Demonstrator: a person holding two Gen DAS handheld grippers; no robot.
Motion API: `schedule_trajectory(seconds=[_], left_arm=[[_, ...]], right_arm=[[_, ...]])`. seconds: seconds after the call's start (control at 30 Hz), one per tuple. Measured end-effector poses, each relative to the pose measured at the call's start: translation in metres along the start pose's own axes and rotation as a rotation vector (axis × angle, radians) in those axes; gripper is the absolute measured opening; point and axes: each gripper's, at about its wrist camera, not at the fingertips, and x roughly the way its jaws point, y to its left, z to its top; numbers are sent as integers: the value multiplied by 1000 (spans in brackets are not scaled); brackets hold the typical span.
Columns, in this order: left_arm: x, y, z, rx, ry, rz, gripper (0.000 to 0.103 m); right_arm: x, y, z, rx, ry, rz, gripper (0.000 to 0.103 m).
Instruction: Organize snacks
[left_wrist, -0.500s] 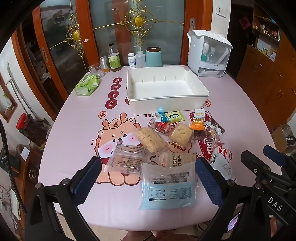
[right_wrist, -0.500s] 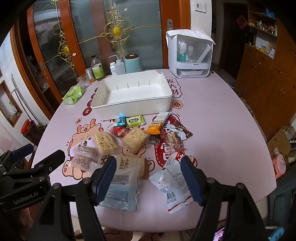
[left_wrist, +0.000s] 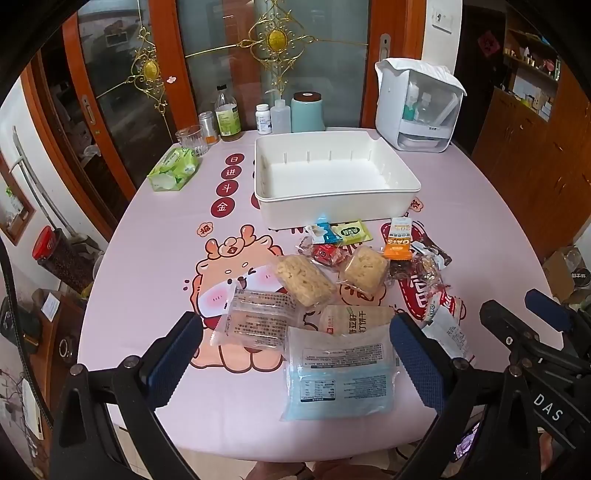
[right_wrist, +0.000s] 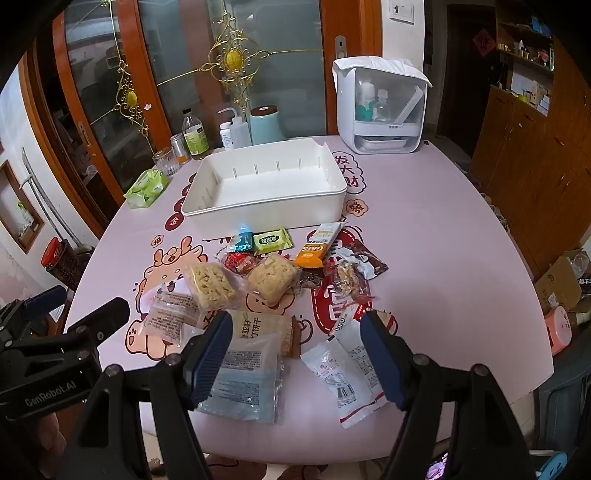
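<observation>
- Over the pink cartoon tablecloth (left_wrist: 155, 258), I hold my left gripper (left_wrist: 295, 354) with its blue pads spread about as wide as they go, nothing between them in contact; it hangs above the near edge of the snack pile.
- Below it lies the clear-wrapped packet (left_wrist: 258, 319), with the blue-tinted flat packet (left_wrist: 338, 376) just beside it and the cracker pack (left_wrist: 354, 319) tucked partly under that one.
- I judge the blue-tinted packet the fair first pick: flat, slippery film, so I would pinch it across the short width, near one edge, rather than press down on the middle.
- Further on sit two puffed rice cakes (left_wrist: 301, 278) (left_wrist: 364, 269); they look brittle, so a light squeeze on the wrapper seam suits them.
- The empty white bin (left_wrist: 336, 195) stands beyond the pile, just behind the small green sachet (left_wrist: 351, 232) and the orange oat bar (left_wrist: 398, 242); that is where I take the snacks to go.
- My right gripper (right_wrist: 295, 354) is moderately open and holds nothing, hovering over the gap between the cracker pack and the two white sachets (right_wrist: 345, 369).
- The sachets overlap; I would lift the top one alone to avoid dragging its neighbour off the table edge.
</observation>
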Motion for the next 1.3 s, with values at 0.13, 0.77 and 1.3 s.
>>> schedule_trajectory(seconds=[0.13, 0.77, 1.3], left_arm=[[0, 0, 0, 1, 2, 0, 101], [10, 12, -3, 3, 18, -6, 101], [6, 19, 1, 27, 26, -38, 101]], right_arm=[[1, 1, 1, 0, 1, 1, 72], [5, 12, 1, 3, -1, 19, 72], [2, 25, 2, 23, -9, 22, 72]])
